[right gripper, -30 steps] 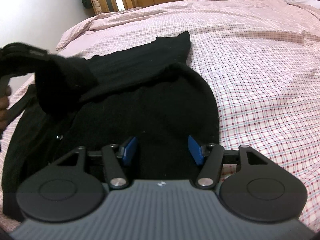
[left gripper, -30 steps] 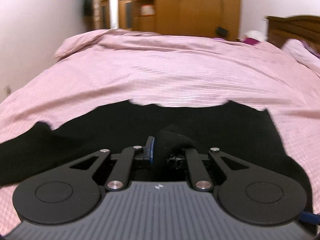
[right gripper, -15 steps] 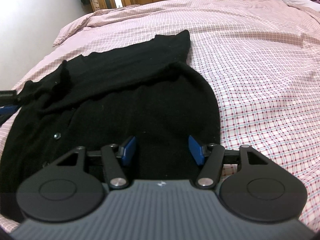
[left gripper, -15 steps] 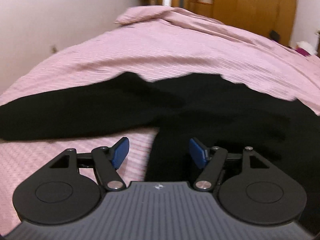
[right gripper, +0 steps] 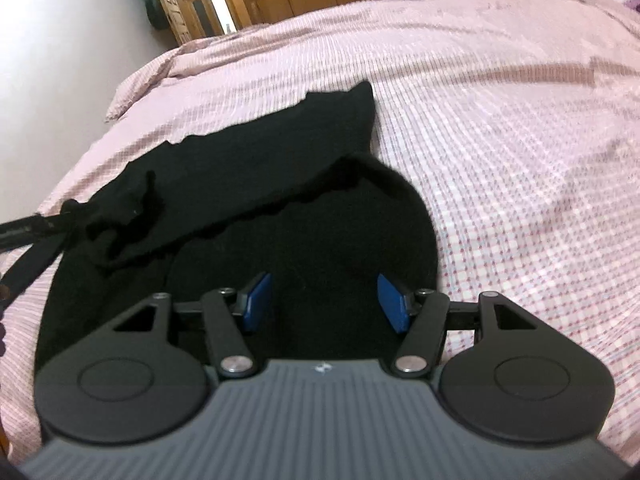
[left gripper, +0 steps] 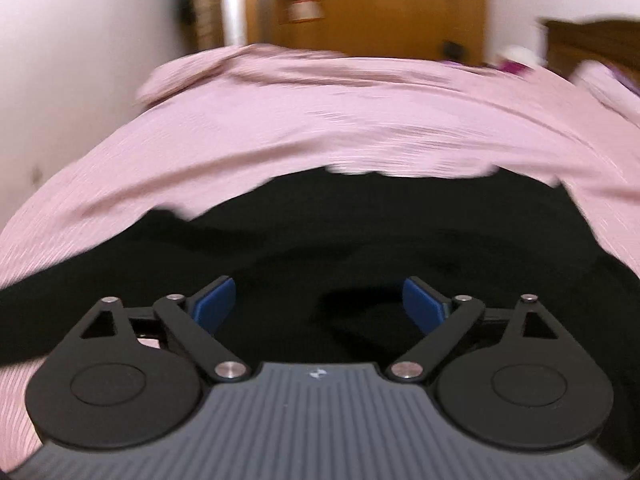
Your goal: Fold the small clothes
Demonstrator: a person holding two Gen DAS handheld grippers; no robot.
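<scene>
A black knit garment (left gripper: 360,232) lies spread on the pink checked bedspread (left gripper: 360,120); one sleeve runs out to the left. My left gripper (left gripper: 318,304) is open and empty just above the garment's near part. In the right wrist view the same garment (right gripper: 248,184) lies with a fold across its upper part. My right gripper (right gripper: 324,300) is open and empty over the garment's rounded right edge. The left gripper's dark tip (right gripper: 36,228) shows at the far left, at the garment's left end.
The bed fills both views, with a white wall (left gripper: 80,60) on the left. Wooden wardrobes (left gripper: 380,8) and a doorway stand beyond the bed's far end. A wooden headboard (left gripper: 592,44) and a pillow are at the far right.
My left gripper let go of the black cloth it held a second ago and opened wide; its view has swung across the garment. My right gripper stays open, almost still.
</scene>
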